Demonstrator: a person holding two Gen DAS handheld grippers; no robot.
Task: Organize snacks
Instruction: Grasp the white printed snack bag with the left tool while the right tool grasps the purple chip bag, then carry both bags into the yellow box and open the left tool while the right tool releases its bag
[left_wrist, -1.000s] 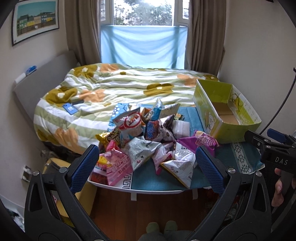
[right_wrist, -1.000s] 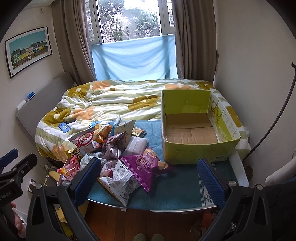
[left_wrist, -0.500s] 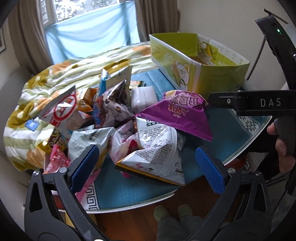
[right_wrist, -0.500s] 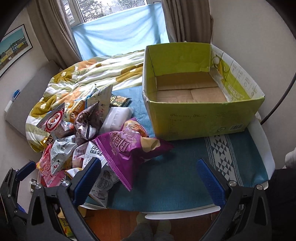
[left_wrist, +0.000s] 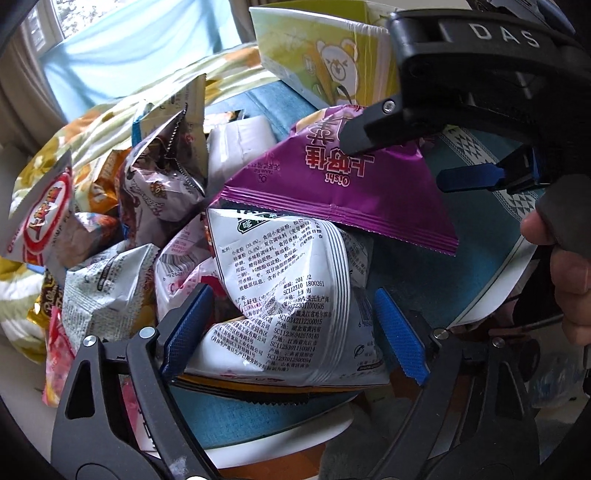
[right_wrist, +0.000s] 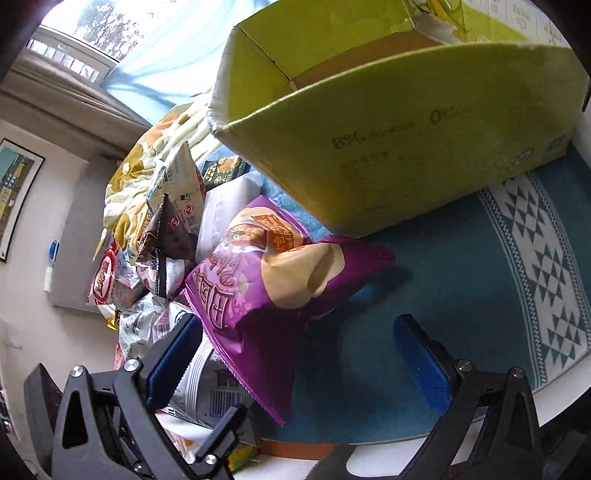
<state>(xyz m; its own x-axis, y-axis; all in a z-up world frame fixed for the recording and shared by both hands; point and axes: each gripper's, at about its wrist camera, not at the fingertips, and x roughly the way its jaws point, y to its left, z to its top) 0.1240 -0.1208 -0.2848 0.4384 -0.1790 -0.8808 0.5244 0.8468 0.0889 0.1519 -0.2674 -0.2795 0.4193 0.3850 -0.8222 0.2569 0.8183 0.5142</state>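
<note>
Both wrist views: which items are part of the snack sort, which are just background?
In play:
- left gripper, jaws closing around the white snack bag
- right gripper, open by the purple chip bag
- remaining snack pile
- green cardboard box

Background:
- teal table mat
- floral quilt
- framed picture

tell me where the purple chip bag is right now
The purple chip bag lies mid-table on the teal cloth, just in front of the green box, overlapping the white snack bag.

Likely bedroom: quilted bed, curtained window
</note>
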